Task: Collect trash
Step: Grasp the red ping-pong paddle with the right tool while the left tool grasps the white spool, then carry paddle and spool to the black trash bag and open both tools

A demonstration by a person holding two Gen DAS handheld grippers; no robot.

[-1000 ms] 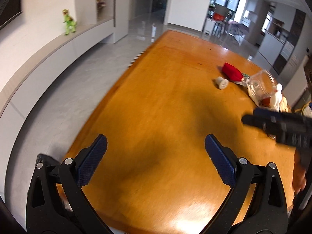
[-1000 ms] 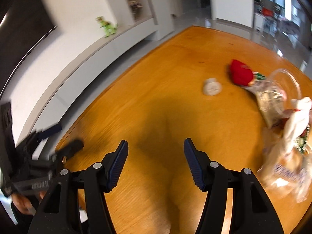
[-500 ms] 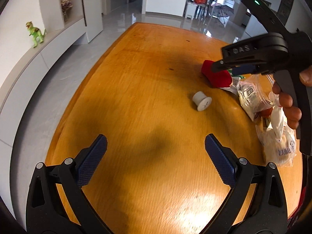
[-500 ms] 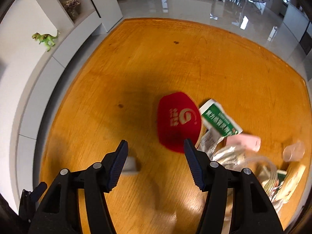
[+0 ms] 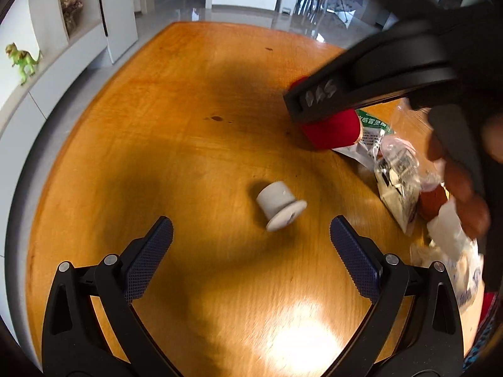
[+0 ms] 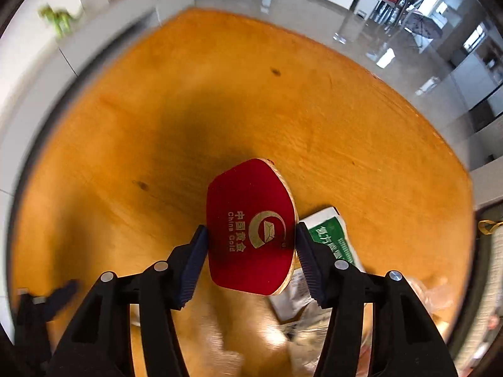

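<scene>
- The left gripper (image 5: pixel 251 238) hovers over the near part of the orange wooden table (image 5: pixel 163 132) with its jaws spread wide and nothing between them.
- A small white plastic cup (image 5: pixel 279 209) lies tipped on its side on the table just beyond the left gripper's blue pads (image 5: pixel 147 264) — closer to the right pad, touching neither.
- The right gripper (image 6: pixel 251 251) is over the red box (image 6: pixel 251 226), a flat red case printed "China Gold" in gold lettering; its fingers (image 6: pixel 195 260) sit at the box's left and right edges, at or very near contact — whether they grip it I cannot tell.
- The red box rests on the table with its far end free and its right side overlapping a green-and-white packet (image 6: pixel 333 235).
- In the left wrist view the right gripper's black body (image 5: pixel 371 78) crosses the upper right, covering part of the red box (image 5: pixel 333 128).
- To the right of that box lies a heap of trash: the green-and-white packet (image 5: pixel 374 128), a crumpled clear plastic bag (image 5: pixel 399 182) and a white plastic bag (image 5: pixel 452 242) nearer the table's right edge.
- A green toy dinosaur (image 5: pixel 22 59) stands on the white ledge (image 5: pixel 47 75) at far left, well apart from the table.
</scene>
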